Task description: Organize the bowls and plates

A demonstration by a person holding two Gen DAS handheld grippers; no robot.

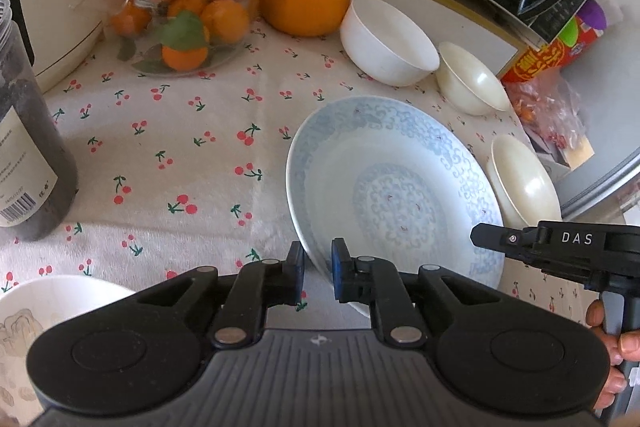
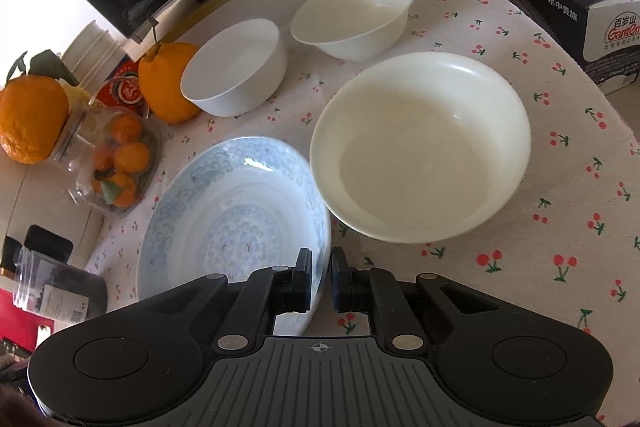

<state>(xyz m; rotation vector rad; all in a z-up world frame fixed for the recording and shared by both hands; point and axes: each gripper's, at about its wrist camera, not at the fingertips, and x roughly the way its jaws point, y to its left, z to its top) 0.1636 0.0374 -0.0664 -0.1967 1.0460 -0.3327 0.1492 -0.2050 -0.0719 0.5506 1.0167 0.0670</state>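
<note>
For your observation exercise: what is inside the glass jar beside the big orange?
The glass jar holds small oranges with green leaves, seen through its clear wall. Fruit deeper in the jar is blurred by the glass, so the count cannot be told.

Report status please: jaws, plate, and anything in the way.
Left gripper and right gripper both shut on blue-patterned plate rim. Plate tilted. Cream bowl close beside it.

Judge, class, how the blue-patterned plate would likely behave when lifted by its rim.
The blue-patterned plate looks glazed and glossy, so probably slippery. It seems ceramic, likely rigid and breakable. Both the left gripper and the right gripper pinch its rim, so it may tilt.
</note>
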